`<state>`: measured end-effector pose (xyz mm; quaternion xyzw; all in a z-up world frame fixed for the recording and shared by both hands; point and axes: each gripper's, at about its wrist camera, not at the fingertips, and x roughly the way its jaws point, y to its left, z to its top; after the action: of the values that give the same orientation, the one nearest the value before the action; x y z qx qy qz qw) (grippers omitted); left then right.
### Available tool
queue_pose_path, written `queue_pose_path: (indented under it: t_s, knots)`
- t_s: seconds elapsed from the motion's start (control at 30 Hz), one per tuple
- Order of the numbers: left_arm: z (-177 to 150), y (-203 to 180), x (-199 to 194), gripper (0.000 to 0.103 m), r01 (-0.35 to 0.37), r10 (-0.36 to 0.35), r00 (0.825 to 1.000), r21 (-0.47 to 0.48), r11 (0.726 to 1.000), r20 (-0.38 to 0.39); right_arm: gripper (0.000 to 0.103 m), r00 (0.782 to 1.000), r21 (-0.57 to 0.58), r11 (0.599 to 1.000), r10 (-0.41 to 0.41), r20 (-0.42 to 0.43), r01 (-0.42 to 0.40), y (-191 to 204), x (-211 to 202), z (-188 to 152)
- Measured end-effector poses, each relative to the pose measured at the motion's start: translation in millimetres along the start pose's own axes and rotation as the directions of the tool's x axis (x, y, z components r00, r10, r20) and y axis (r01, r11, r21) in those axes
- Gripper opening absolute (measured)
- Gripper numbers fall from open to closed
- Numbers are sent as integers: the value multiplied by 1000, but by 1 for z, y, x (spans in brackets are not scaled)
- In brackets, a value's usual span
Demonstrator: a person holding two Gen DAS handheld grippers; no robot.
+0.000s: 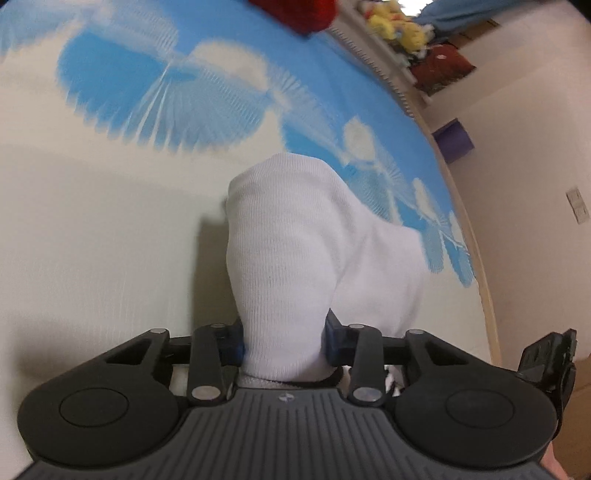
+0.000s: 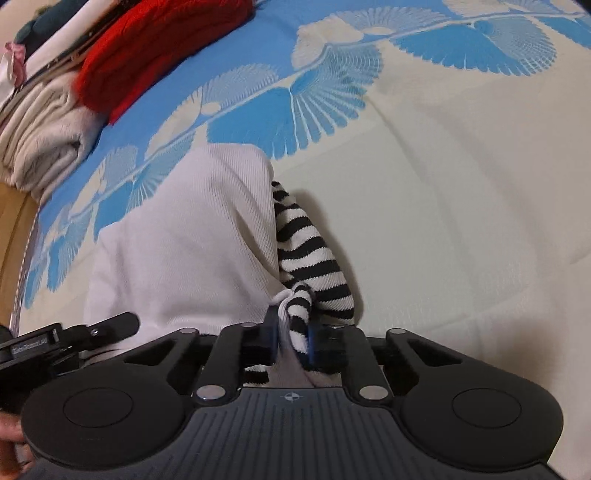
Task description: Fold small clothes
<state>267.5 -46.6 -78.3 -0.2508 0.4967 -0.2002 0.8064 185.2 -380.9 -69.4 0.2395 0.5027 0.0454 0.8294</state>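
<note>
A small white ribbed garment (image 1: pixel 295 251) with a black-and-white striped part (image 2: pixel 310 254) hangs over the blue-and-cream patterned cloth (image 1: pixel 110 221). My left gripper (image 1: pixel 284 339) is shut on the white fabric, which rises between its blue pads. My right gripper (image 2: pixel 291 332) is shut on a bunched edge of the same garment (image 2: pixel 177 254), where white and striped fabric meet. The garment hangs between the two grippers, and the fabric hides the fingertips.
A red knitted piece (image 2: pixel 155 51) and a stack of folded beige and white clothes (image 2: pixel 40 129) lie at the cloth's far left. Yellow soft toys (image 1: pixel 399 26) and a purple box (image 1: pixel 454 142) sit beyond the table edge (image 1: pixel 476 236).
</note>
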Motion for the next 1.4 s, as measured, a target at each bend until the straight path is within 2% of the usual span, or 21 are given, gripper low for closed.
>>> queue_pose_path:
  t_s: [0.1,0.3,0.37,0.4,0.43,0.47,0.5,0.6,0.67,0.73,0.8,0.87,0.93,1.0,1.07,1.13,1.17,1.27,1.33,1.37,1.4]
  knots:
    - [29,-17,-23,41,-56,47,996,112,992,82,8,997,-7,999,47,54,-47,18,-3,9]
    - [81,2,-53,43,-107,79,986,193,975,149,8,980,6,991,134,146,-136,64,17,42]
    - [94,18,-60,52,-150,115,979,217,965,168,8,976,5,989,147,163,-150,79,29,53]
    - [98,25,-63,60,-185,147,973,216,959,179,8,974,5,987,156,163,-159,86,35,57]
    - [99,34,-67,63,-231,195,964,204,951,183,8,974,-1,987,158,159,-160,92,41,60]
    - [97,41,-70,63,-262,231,958,189,946,173,8,977,-14,989,151,154,-151,98,46,63]
    - [92,46,-70,63,-269,245,959,184,945,141,8,980,-32,991,134,144,-131,105,54,64]
    - [65,52,-65,64,-233,225,972,208,950,61,8,992,-40,997,71,106,-67,112,71,67]
    - [48,60,-54,72,-252,253,967,230,940,27,8,995,-34,999,21,100,-18,112,75,69]
    - [44,68,-48,73,-245,252,968,220,944,-6,8,996,0,1000,17,86,-17,106,76,67]
    - [49,67,-63,71,-237,238,971,189,953,18,9,997,4,1000,21,79,-22,106,76,64]
    - [51,61,-79,70,-224,213,974,212,951,71,11,996,-7,1000,28,89,-27,107,71,62]
    - [46,59,-84,70,-212,204,977,236,948,57,16,995,-2,999,33,94,-33,105,64,60]
    - [37,64,-70,73,-258,272,962,263,930,-20,18,996,-2,998,56,76,-56,101,56,57]
    - [30,71,-63,75,-293,315,947,229,928,-65,25,996,-20,998,55,69,-54,98,48,52]
    - [29,67,-74,75,-298,315,948,202,933,-56,30,997,-38,997,65,38,-64,93,44,45]
    - [27,60,-80,75,-314,329,944,211,925,-38,30,998,-46,997,63,3,-63,91,47,41]
    - [16,44,-106,73,-373,376,926,226,900,29,28,996,-98,995,-17,-85,9,85,55,29]
    - [6,29,-128,79,-402,391,916,252,880,93,19,990,-112,987,-124,-67,116,80,50,22]
    - [0,20,-139,81,-422,400,907,266,867,134,19,986,-87,983,-164,-32,161,75,41,21]
    - [-4,9,-147,85,-437,402,898,279,855,176,19,985,-64,983,-173,3,172,73,31,20]
